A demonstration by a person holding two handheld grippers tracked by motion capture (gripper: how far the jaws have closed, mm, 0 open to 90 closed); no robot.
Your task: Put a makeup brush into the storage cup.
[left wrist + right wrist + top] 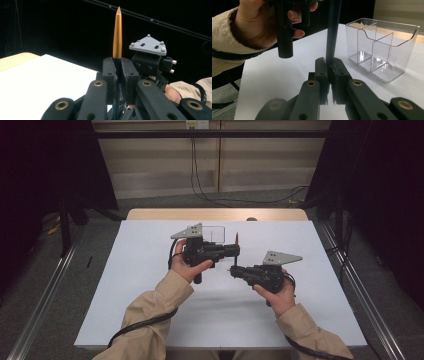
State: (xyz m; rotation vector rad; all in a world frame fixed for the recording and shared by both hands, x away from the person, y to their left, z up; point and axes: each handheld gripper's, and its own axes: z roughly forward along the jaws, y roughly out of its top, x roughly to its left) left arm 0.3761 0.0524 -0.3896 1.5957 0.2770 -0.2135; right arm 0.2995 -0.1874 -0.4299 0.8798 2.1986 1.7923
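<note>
A slim pen with a dark barrel and a pointed gold end [117, 32] stands upright between the jaws of my left gripper [117, 67], which is shut on it. In the high view the pen [236, 241] runs down from my left gripper [235, 251] to my right gripper [233, 270], both held above the middle of the table. My right gripper [329, 66] is shut on the lower part of the dark barrel [333, 32]. The two grippers face each other, tips almost touching.
A clear plastic organizer with several compartments [382, 50] stands empty on the white tabletop [150, 285], just behind the left gripper [214, 233]. A wooden strip [150, 214] lines the far edge. Metal rails and cables run along the floor on both sides.
</note>
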